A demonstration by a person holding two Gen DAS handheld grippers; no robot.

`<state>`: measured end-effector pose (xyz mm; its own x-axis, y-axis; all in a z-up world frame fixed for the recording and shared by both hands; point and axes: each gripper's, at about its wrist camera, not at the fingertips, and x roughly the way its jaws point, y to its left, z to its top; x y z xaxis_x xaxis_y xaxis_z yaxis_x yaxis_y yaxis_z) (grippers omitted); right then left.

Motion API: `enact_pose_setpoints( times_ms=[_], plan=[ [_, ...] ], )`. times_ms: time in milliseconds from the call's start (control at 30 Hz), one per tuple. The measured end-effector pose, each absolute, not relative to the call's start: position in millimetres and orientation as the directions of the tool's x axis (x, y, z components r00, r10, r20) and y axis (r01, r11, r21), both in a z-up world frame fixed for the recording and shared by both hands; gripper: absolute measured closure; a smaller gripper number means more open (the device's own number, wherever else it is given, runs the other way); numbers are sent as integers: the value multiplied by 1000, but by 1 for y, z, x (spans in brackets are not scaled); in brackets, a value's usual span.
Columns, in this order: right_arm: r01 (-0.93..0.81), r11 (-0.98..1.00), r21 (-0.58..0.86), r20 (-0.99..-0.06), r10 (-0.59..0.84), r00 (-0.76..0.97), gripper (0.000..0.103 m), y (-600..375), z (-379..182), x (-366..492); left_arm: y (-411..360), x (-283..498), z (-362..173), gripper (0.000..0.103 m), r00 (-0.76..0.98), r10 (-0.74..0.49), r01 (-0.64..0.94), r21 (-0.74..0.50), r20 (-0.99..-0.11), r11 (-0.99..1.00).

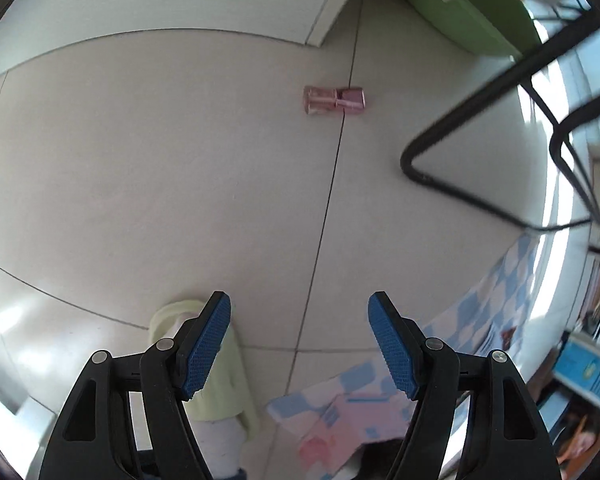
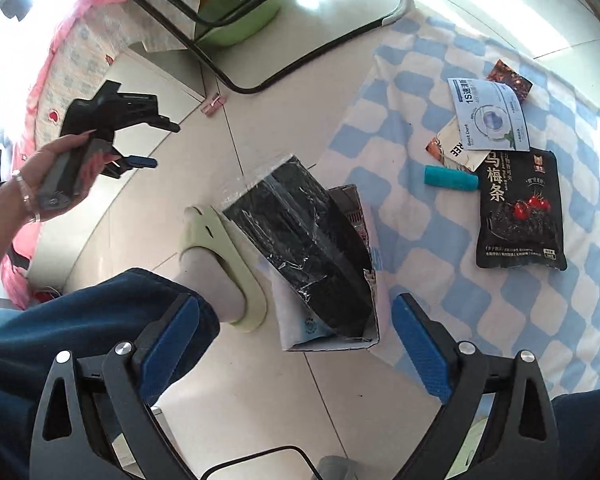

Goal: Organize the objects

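A small pink bottle (image 1: 334, 100) lies on its side on the tiled floor, well ahead of my open, empty left gripper (image 1: 299, 316). It also shows small in the right wrist view (image 2: 213, 104). My right gripper (image 2: 296, 320) is open and empty above a cardboard box lined with a black plastic bag (image 2: 304, 248). On the blue-and-white checked cloth (image 2: 420, 240) lie a black snack packet (image 2: 520, 216), a white-blue sachet (image 2: 488, 116), a teal tube (image 2: 452, 178) and other small packets. The left gripper (image 2: 140, 142) shows in a hand at the left.
Black metal chair legs (image 1: 480, 128) stand to the right of the bottle. A green basin (image 2: 240, 8) sits under the chair. A foot in a pale green slipper (image 2: 224, 256) stands beside the box. A pink bedcover (image 2: 60, 60) hangs at the left.
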<state>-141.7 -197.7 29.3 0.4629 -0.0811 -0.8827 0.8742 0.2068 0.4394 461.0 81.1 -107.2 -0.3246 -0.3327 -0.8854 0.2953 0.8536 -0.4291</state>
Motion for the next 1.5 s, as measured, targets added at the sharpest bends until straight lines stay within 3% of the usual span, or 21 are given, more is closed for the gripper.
enact_pose_setpoints(
  times_ms=[167, 400, 567, 733, 933, 1000, 1033, 1067, 1167, 1267, 1500],
  plan=[
    [864, 80, 497, -863, -52, 502, 6, -205, 27, -159, 53, 491, -140, 33, -274, -501, 161, -553, -821, 818],
    [852, -71, 519, -855, -28, 519, 6, -224, 5, -181, 28, 499, -193, 33, -208, -621, 91, -647, -755, 757],
    [863, -115, 492, -869, -15, 494, 6, -229, -7, -189, 18, 501, -208, 33, -144, -564, 93, -579, -813, 810],
    [859, -152, 488, -868, 20, 497, 6, -229, -20, -190, -6, 489, -199, 33, -91, -499, 243, -505, -862, 828],
    [853, -189, 486, -863, 51, 503, 6, -227, -28, -191, -33, 468, -195, 33, 27, -332, 416, -291, -943, 862],
    [857, -192, 479, -866, 56, 497, 6, -228, -29, -192, -41, 458, -196, 37, 76, -275, 472, -208, -958, 857],
    [857, -195, 476, -867, 59, 495, 6, -228, -29, -192, -43, 453, -194, 48, 106, -269, 498, -183, -957, 848],
    [858, -199, 473, -868, 58, 493, 6, -228, -29, -194, -44, 448, -193, 47, 114, -262, 514, -169, -958, 841],
    [858, -216, 467, -871, 55, 488, 6, -230, -29, -196, -38, 438, -191, 47, 59, -282, 534, -208, -958, 819],
    [842, -224, 491, -859, 37, 511, 6, -233, -24, -197, -23, 422, -172, 47, 53, -252, 591, -173, -966, 788],
    [806, -232, 545, -832, -26, 555, 6, -234, 0, -203, 37, 326, -67, 47, -76, -280, 767, -235, -957, 597]
  ],
)
